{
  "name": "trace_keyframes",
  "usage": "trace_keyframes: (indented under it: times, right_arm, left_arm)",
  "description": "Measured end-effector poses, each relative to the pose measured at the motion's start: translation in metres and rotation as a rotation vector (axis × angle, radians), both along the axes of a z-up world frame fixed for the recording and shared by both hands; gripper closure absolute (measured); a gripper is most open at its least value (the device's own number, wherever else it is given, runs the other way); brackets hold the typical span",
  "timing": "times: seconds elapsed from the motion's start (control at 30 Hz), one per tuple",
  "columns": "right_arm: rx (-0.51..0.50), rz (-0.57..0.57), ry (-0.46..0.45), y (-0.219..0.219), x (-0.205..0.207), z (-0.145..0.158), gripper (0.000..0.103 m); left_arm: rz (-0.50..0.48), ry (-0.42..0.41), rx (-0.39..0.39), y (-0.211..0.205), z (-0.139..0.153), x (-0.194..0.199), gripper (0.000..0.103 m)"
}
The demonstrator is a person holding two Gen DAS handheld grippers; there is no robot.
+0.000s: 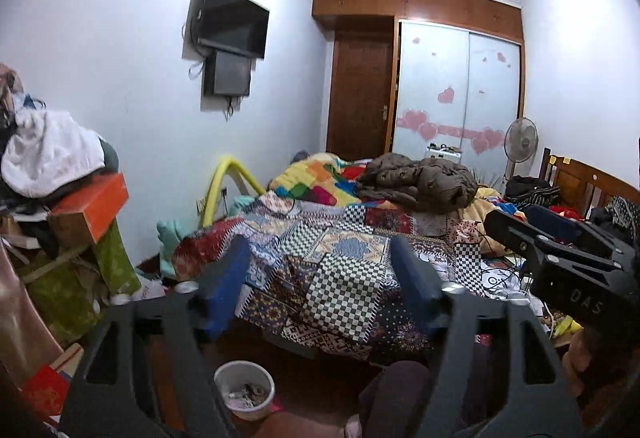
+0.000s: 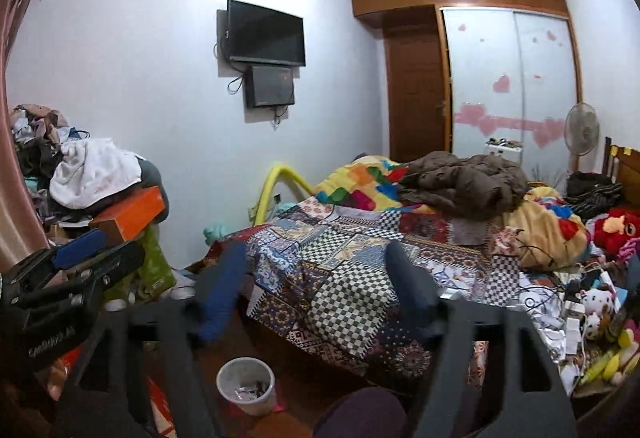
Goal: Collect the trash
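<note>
Seen over the left gripper [image 1: 318,250]: blue-padded fingers spread wide, nothing between them, aimed across the patchwork bed [image 1: 344,278] toward the far wardrobe. Same for the right gripper [image 2: 316,254]: parted and holding nothing, level with its partner and just to that one's right. Down on the near floor, off the bed's near left corner, stands a white waste bin [image 2: 248,402], well below both tools and a little left of the midline between either pair of fingers. Stands upright, long axis vertical, mouth pointing straight up, so open to a drop from above and to no approach from the side. Already holds a few crumpled scraps [image 1: 248,392] at the bottom. Judged slightly nearer the left hand, given that tool's place on the left. Over on the near right edge of the bed, a jumble of papers, cables and soft toys [image 2: 592,318], close under the right gripper; impossible to tell which pieces there count as trash, or how any single piece lies. Fits a lull between pick-ups as well as a look-round after the last scrap has gone in. Beside the bin, near, part of a person's knee [image 2: 360,414].
</note>
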State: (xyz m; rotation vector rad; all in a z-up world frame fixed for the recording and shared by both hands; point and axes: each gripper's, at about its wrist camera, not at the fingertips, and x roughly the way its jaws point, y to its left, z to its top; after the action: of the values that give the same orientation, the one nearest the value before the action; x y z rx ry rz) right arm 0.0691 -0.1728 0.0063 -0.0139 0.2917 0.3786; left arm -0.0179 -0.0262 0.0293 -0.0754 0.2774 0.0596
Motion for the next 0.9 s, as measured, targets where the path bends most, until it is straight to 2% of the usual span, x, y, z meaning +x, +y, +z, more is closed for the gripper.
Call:
trace_keyframes:
  times: [0.03, 0.07, 0.13, 0.2, 0.37, 0.9]
  right_arm:
    - [-0.003, -0.014, -0.012, 0.000, -0.003, 0.001, 0.024]
    - [-0.005, -0.031, -0.021, -0.001, -0.007, 0.002, 0.023]
    - [-0.001, -0.070, -0.034, -0.004, -0.013, 0.005, 0.008]
    - [0.013, -0.115, -0.058, -0.009, -0.021, 0.006, 0.000]
    - [0.011, -0.165, -0.086, -0.013, -0.033, 0.007, 0.000]
    - [0.016, -0.154, -0.009, -0.018, -0.031, -0.005, 0.000]
  left_arm:
    - [-0.001, -0.009, -0.003, -0.001, -0.001, -0.005, 0.015]
    - [-0.004, -0.016, -0.010, -0.001, -0.001, -0.008, 0.014]
    - [-0.002, -0.024, -0.023, 0.000, 0.000, -0.014, 0.010]
    - [0.008, -0.028, -0.026, 0.002, 0.000, -0.016, 0.006]
    - [0.003, -0.022, -0.054, 0.012, -0.002, -0.018, 0.006]
    - [0.008, 0.011, -0.037, 0.012, -0.011, -0.014, 0.006]
